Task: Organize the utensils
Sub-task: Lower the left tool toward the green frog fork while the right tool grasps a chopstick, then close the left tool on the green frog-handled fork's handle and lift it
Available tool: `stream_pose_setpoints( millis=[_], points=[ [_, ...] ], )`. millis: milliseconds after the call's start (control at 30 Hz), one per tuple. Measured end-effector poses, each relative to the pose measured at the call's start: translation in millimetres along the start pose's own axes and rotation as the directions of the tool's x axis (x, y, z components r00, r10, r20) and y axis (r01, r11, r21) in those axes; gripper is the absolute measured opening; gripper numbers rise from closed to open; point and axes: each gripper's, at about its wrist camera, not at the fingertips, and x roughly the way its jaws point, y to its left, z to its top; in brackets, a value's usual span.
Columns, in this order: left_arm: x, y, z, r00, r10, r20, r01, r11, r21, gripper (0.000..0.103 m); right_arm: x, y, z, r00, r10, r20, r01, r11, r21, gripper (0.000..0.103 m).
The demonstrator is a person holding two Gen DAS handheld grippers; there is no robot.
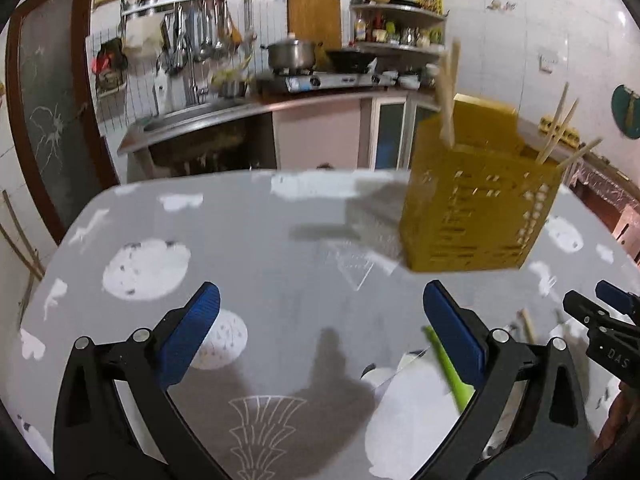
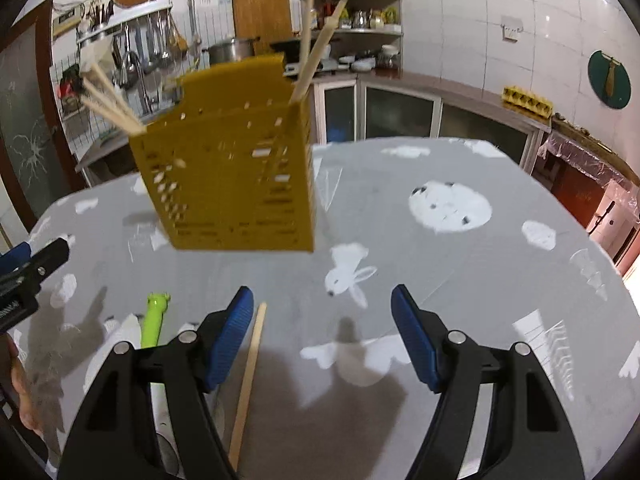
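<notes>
Two loose pieces lie low in both views: a bare wooden chopstick (image 2: pixel 248 384) and a green-handled utensil (image 2: pixel 154 322) resting on something white that I cannot make out. In the right wrist view the chopstick runs nearly straight up the frame, just beside the inner edge of the left-hand blue pad of my right gripper (image 2: pixel 322 334); whether it touches I cannot tell. That gripper stands moderately wide with nothing between its pads, tilted down toward the table (image 2: pixel 460 152). So the right hand looks nearer; I judge it needs a small shift toward the frame's left to straddle the stick.

The green handle slants at the lower right of the left wrist view, behind the right-hand pad of my left gripper (image 1: pixel 322 322), which gapes fully wide and empty.

The yellow holder (image 2: pixel 236 176) stands upper left of centre, chopsticks already in it.
</notes>
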Motion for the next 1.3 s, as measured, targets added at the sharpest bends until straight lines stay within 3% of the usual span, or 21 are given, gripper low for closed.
stream_pose_setpoints(
  millis=[400, 467, 600, 867, 1133, 1300],
  points=[
    [20, -2, -11, 0.998, 0.019, -0.068, -0.017, 1.000, 0.018, 0.098, 34, 20, -11, 0.990, -0.010, -0.141, 0.007, 1.000, -0.023, 0.069],
    [22, -4, -11, 0.996, 0.004, -0.091, -0.003, 1.000, 0.015, 0.098, 37, 24, -11, 0.987, -0.014, -0.157, 0.009, 0.999, -0.033, 0.057],
    [25, -6, -12, 0.994, 0.014, -0.104, -0.012, 1.000, 0.018, 0.098, 43, 28, -13, 0.985, -0.016, -0.175, 0.010, 0.999, -0.035, 0.046],
    [29, -11, -12, 0.987, -0.022, -0.161, 0.018, 0.999, -0.031, 0.098, 49, 30, -6, 0.984, 0.016, -0.179, -0.018, 1.000, -0.007, 0.010],
    [29, -45, -13, 0.982, -0.040, -0.186, 0.046, 0.999, 0.025, 0.098, 44, 14, -5, 0.984, 0.024, -0.174, -0.026, 1.000, -0.010, 0.007],
    [37, -69, -17, 0.968, -0.070, -0.243, 0.083, 0.996, 0.040, 0.097, 41, -15, -6, 0.984, 0.019, -0.176, -0.014, 0.999, 0.030, 0.007]
  ],
)
